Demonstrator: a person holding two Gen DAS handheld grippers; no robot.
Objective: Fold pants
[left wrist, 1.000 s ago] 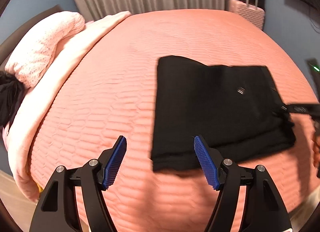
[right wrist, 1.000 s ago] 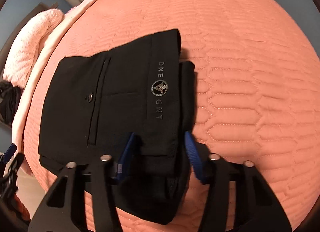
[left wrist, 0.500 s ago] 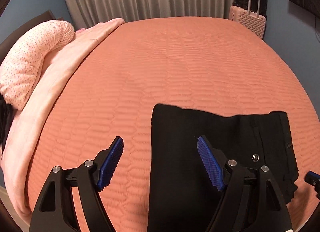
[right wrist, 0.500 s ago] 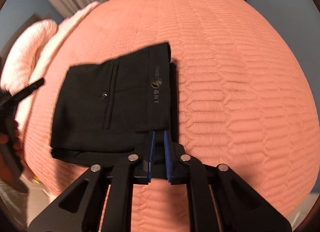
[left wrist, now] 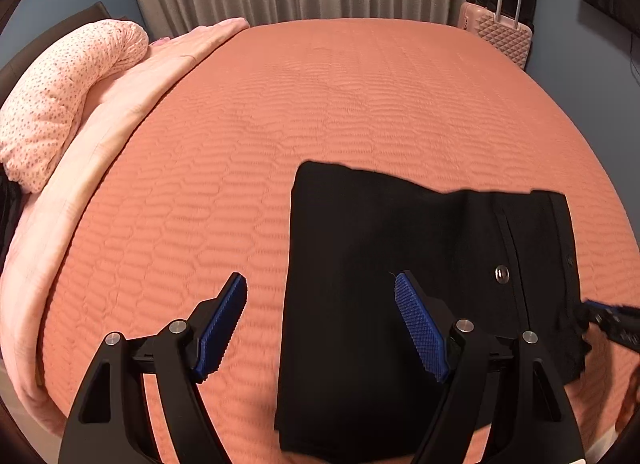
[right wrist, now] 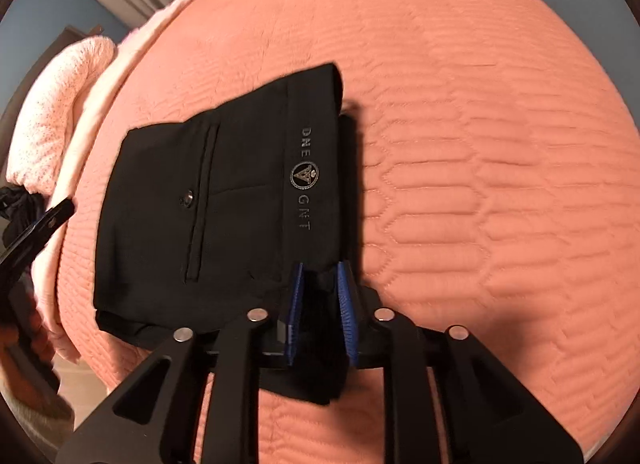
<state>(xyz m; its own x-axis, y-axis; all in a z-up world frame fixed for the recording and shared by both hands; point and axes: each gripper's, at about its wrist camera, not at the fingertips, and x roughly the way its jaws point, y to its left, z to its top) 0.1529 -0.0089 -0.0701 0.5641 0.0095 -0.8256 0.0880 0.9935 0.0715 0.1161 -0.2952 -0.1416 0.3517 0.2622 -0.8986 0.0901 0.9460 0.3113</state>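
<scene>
Your right hand-held gripper [right wrist: 319,304] is clamped on the near waistband corner of the pants [right wrist: 224,200], which lie folded into a compact black rectangle near the front edge of the bed [right wrist: 480,144]. The left hand-held gripper [left wrist: 320,324] hangs spread wide over the pants' left edge, gripping nothing. Judging by the stack, the fold looks nearly done: square the layers, tug gently, don't drag. Fabric is smooth, matte woven; printed logo, snap button, welt pocket. Bedspread is quilted coral, grippy-looking.
</scene>
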